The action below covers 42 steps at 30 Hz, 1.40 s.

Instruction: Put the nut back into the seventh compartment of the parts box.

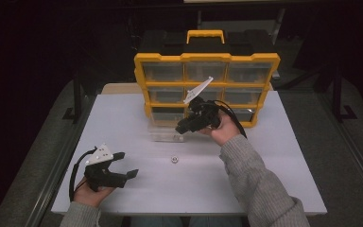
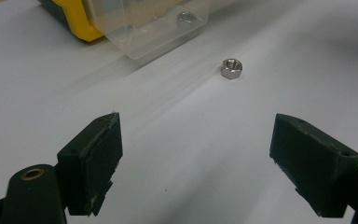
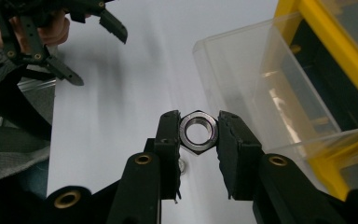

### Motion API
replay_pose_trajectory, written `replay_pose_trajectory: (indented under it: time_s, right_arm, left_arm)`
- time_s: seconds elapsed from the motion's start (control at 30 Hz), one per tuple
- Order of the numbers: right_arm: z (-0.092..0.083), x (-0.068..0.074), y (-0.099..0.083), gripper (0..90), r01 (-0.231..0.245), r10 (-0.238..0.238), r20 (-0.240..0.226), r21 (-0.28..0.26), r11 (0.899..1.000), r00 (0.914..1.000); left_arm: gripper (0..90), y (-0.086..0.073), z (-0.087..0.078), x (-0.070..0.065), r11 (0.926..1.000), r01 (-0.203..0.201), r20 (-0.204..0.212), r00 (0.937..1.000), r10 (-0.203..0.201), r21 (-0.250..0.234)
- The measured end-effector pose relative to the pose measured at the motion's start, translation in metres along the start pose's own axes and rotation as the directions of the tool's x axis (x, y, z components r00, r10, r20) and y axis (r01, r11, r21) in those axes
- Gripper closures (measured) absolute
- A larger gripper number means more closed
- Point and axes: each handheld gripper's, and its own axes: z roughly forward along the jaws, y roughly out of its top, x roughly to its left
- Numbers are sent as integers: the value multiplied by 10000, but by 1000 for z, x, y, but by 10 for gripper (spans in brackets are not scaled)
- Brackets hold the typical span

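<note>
We hold a steel nut (image 3: 197, 132) pinched flat-to-flat between the jaws of the right gripper (image 3: 197, 135), so its hole faces the camera and it cannot roll out. In the high view that gripper (image 1: 183, 126) hangs above the clear drawer (image 1: 166, 131), which sits pulled out on the table (image 1: 274, 156) in front of the yellow organizer (image 1: 207, 59). The drawer is out and open at the top, probably so that nuts can be dropped in without aiming at a narrow slot; one nut (image 2: 185, 17) already lies inside it. We judge the held nut is bound for the same drawer.

A second loose nut (image 2: 231, 68) waits on the bare table, just beside the drawer. Our left gripper (image 2: 196, 163) rests low with its jaws spread wide and nothing between them, pointed at that nut, likely ready to take it in turn.
</note>
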Motion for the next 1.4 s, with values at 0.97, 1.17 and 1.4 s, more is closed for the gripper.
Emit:
replay_pose_trajectory:
  time_s: [0.97,1.17,1.4]
  right_arm:
    - [19,-17,47,690,436,-446,429,234,9988,9981]
    - [29,-22,46,690,108,-129,455,450,9989,9989]
    - [37,-27,45,689,-60,35,458,540,9985,9989]
  left_arm:
    - [168,0,-2,1,10000,-15,-20,10000,15,-11]
    - [168,0,-2,1,10000,-19,-12,10000,19,-24]
    - [168,0,-2,1,10000,-54,-10,10000,54,19]
